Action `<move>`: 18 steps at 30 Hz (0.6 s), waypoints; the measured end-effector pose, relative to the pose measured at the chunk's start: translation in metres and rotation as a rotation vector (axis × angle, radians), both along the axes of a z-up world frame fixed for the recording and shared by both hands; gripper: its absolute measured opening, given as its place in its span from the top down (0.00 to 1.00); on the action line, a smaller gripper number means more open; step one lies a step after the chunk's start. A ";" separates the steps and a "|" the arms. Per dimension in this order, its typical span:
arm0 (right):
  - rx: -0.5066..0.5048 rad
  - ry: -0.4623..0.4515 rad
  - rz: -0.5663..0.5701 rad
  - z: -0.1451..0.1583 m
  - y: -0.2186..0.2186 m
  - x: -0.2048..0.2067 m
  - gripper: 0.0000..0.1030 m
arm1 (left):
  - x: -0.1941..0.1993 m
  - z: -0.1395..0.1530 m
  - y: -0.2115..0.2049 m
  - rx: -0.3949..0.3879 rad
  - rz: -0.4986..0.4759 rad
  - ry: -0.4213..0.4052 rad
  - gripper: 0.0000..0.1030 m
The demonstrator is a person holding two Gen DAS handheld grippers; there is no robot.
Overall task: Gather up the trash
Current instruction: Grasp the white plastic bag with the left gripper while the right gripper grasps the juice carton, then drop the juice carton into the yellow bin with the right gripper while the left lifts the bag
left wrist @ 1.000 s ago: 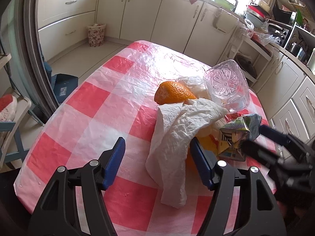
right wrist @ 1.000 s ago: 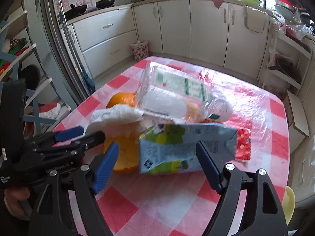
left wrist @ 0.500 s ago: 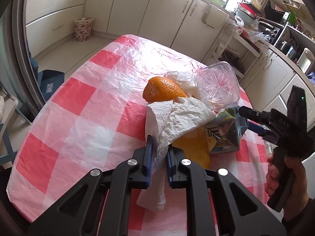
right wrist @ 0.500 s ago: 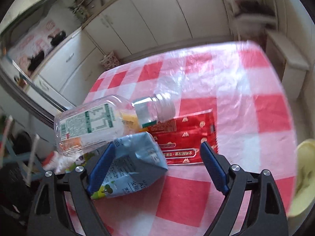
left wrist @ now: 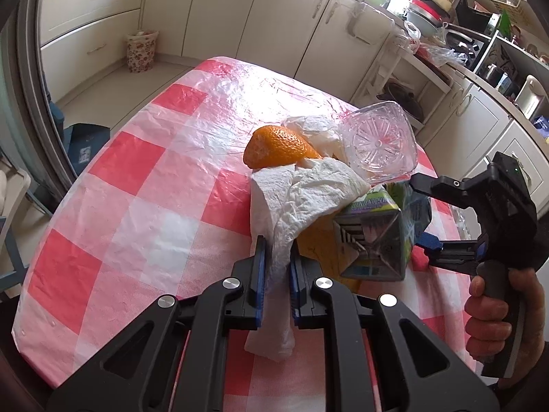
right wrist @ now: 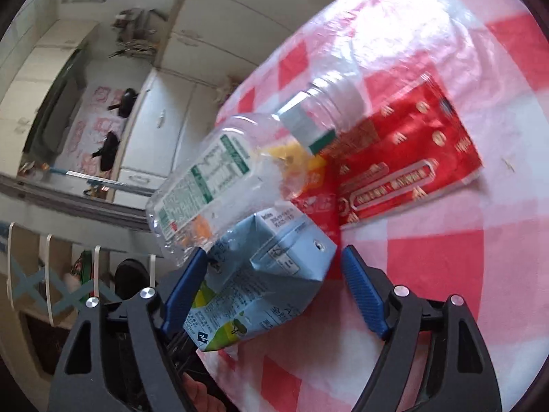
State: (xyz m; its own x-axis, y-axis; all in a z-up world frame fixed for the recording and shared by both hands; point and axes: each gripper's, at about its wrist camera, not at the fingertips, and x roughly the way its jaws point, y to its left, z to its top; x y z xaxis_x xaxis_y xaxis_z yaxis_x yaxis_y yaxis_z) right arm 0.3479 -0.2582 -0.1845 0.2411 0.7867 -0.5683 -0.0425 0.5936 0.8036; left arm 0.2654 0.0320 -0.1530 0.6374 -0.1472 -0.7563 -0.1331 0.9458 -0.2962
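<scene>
My left gripper (left wrist: 274, 274) is shut on a crumpled white paper towel (left wrist: 302, 199) that drapes over the trash pile on the red-checked table (left wrist: 137, 206). Behind it lie an orange peel (left wrist: 274, 147) and a clear plastic bottle (left wrist: 377, 144). My right gripper (right wrist: 274, 285) is open around a crushed blue-green juice carton (right wrist: 260, 288), tilted in the right wrist view; the carton also shows in the left wrist view (left wrist: 370, 237), with the right gripper (left wrist: 422, 213) beside it. The bottle (right wrist: 233, 171) rests on the carton. A red wrapper (right wrist: 405, 161) lies flat beyond.
A yellow peel (left wrist: 319, 243) lies under the towel. A floral bin (left wrist: 140, 51) stands on the floor by the cream cabinets (left wrist: 223, 10). A cluttered counter (left wrist: 446, 17) runs along the right. A blue box (left wrist: 85, 144) sits on the floor at left.
My left gripper closed on the paper towel from open. My right gripper swung and tilted around the carton's end, staying open.
</scene>
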 end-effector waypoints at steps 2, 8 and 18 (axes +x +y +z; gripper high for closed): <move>-0.010 0.031 -0.030 -0.001 -0.001 -0.011 0.25 | -0.001 -0.001 0.001 0.004 0.000 0.002 0.89; 0.164 0.039 -0.030 -0.009 0.025 -0.032 0.25 | -0.004 -0.001 -0.013 0.038 -0.038 0.003 0.92; 0.272 -0.026 -0.120 -0.007 -0.009 -0.028 0.70 | -0.025 0.008 -0.021 0.072 -0.050 0.006 0.96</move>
State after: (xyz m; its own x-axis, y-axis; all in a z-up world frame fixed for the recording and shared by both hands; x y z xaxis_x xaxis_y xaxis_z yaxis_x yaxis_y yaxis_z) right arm 0.3201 -0.2668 -0.1916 0.3529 0.8745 -0.3327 -0.0076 0.3583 0.9336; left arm 0.2406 0.0115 -0.1451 0.6263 -0.1244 -0.7696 -0.0862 0.9701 -0.2269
